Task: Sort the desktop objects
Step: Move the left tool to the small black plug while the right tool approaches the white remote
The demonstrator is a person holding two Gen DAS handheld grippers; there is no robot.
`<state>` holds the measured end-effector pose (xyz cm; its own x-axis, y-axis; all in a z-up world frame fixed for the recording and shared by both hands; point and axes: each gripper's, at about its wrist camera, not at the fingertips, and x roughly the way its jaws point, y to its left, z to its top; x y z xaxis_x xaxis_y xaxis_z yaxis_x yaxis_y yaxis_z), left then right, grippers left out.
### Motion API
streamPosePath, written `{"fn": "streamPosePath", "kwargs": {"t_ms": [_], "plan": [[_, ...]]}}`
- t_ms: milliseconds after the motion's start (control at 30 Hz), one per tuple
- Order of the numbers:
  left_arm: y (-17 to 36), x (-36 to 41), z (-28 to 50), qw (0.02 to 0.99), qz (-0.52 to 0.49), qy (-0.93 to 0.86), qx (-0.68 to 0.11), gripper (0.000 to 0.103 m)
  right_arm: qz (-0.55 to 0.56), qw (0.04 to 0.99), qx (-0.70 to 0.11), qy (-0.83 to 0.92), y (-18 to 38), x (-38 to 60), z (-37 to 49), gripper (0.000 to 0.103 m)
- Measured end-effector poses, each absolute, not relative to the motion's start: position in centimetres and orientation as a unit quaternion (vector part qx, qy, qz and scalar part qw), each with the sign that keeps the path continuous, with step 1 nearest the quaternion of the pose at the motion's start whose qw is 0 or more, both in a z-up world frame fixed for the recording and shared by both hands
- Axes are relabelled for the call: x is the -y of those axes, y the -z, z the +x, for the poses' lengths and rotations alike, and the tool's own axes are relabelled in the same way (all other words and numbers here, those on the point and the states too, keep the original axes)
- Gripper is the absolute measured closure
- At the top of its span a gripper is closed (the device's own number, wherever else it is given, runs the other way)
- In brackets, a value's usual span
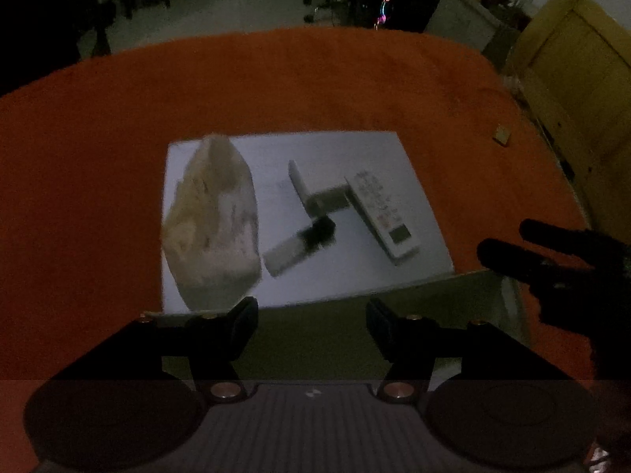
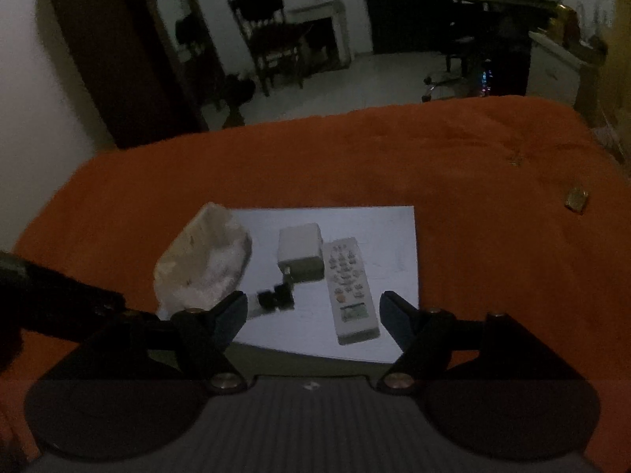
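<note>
Both tongs spread, empty: left tongs (image 1: 311, 315) | right tongs (image 2: 313, 311) | remote (image 2: 351, 289) on sheet (image 2: 390, 236)

Home living room: wooden chair (image 2: 272, 35), dark cabinet (image 2: 110, 51), orange-clothed table (image 2: 355, 157), tiled floor.

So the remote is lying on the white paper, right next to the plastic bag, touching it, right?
Not quite. The remote does lie on the white paper, but it isn't touching the plastic bag. The right wrist view shows a white box and a small black and white thing between them, with the bag at the paper's opposite side.
</note>
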<state>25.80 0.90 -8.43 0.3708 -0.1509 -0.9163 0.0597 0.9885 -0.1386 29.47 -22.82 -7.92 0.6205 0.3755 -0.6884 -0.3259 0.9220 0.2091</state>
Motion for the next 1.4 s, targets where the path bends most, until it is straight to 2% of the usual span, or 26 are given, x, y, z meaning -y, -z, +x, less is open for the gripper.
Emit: {"fn": "streamPosePath", "kwargs": {"t_ms": [433, 500, 567, 767, 933, 1200, 1400], "plan": [[8.1, 0.0, 30.3, 0.852, -0.034, 0.052, -0.519, 0.047, 0.041, 0.849, -0.474, -0.229, 8.1, 22.8, 35.9, 0.022], [8.8, 0.2, 31.1, 0.851, -0.032, 0.047, -0.522, 0.052, 0.029, 0.841, -0.489, -0.231, 8.5, 22.1, 37.3, 0.022], [10.0, 0.4, 31.9, 0.841, -0.034, 0.057, -0.536, 0.052, 0.008, 0.835, -0.499, -0.233, 9.0, 21.3, 38.7, 0.022], [14.4, 2.0, 34.1, 0.786, 0.042, 0.120, -0.605, 0.055, -0.021, 0.796, -0.554, -0.244, 11.9, 19.8, 42.6, 0.022], [16.7, 2.2, 35.7, 0.781, 0.113, 0.134, -0.600, 0.055, -0.009, 0.780, -0.581, -0.230, 14.8, 19.6, 44.7, 0.022], [19.3, 1.9, 36.8, 0.787, 0.156, 0.153, -0.577, 0.055, 0.027, 0.776, -0.589, -0.225, 16.7, 18.1, 46.6, 0.022], [20.3, 2.5, 36.7, 0.777, 0.151, 0.183, -0.583, 0.058, -0.050, 0.787, -0.578, -0.211, 16.8, 15.7, 46.9, 0.022]]}}
